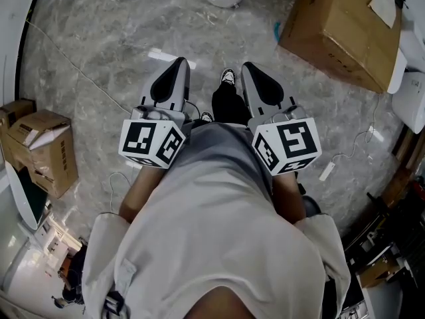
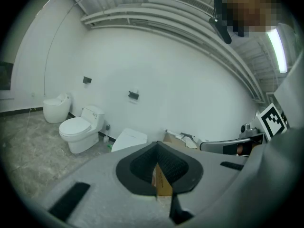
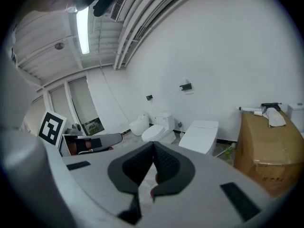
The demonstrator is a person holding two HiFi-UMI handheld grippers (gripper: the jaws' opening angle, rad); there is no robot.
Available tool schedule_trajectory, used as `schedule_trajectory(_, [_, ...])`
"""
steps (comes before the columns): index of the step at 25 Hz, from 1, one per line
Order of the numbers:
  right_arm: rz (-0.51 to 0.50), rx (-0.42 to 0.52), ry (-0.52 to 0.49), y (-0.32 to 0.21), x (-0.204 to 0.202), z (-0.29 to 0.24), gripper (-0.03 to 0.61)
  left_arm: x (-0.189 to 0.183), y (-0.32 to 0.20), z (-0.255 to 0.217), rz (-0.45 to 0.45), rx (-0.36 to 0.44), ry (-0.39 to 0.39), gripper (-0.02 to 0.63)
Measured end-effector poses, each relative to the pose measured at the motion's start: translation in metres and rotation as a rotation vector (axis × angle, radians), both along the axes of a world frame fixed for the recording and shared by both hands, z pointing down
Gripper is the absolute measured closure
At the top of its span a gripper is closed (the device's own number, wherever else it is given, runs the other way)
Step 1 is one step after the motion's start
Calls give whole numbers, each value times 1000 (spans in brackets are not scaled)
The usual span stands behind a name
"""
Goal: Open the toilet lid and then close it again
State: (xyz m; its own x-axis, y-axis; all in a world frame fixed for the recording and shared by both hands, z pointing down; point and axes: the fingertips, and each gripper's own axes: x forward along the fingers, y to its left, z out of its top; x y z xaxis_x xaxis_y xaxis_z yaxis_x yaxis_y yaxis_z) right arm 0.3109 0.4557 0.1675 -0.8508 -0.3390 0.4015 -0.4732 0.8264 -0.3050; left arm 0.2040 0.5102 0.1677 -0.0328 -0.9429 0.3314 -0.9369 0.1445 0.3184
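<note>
A grey marbled floor point(image 1: 99, 65) and a plain white wall point(image 2: 166, 75) make up a bare room. Along that wall stand 3 toilets, all well apart from the person: a round toilet point(image 2: 56, 108) farthest off, a toilet with a tank point(image 2: 80, 129) in the middle, and a flat-lidded toilet point(image 2: 129, 139) nearest. All 3 lids look down. Which one the task means I cannot tell, but the flat-lidded one lies most directly ahead of both grippers, so it is the likely one. A cardboard box point(image 3: 270, 146) sits just beside it.

The left gripper point(image 1: 179, 62) and right gripper point(image 1: 249, 65) are held side by side at the person's waist, pointing forward and slightly down. The left gripper's fingers point(image 2: 142, 164) meet at the tips with nothing between them, and the right gripper's are together and empty too.

This looks like the approach; the lid is not yet touched. The next move calls for closing in on the toilet, lowering 1 gripper to the lid's front edge, catching that edge, and swinging the lid up until it rests upright.
</note>
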Motion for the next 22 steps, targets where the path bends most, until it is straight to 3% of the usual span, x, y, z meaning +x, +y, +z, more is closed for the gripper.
schedule_trajectory(14, [-125,-45,13,-79,-26,12,568,-17,-90,-6,-33,14,-44,606])
schedule_trajectory(22, [-109,-21,79,-99,-24,23,568,-17,-105,-7,-44,23,-41,606])
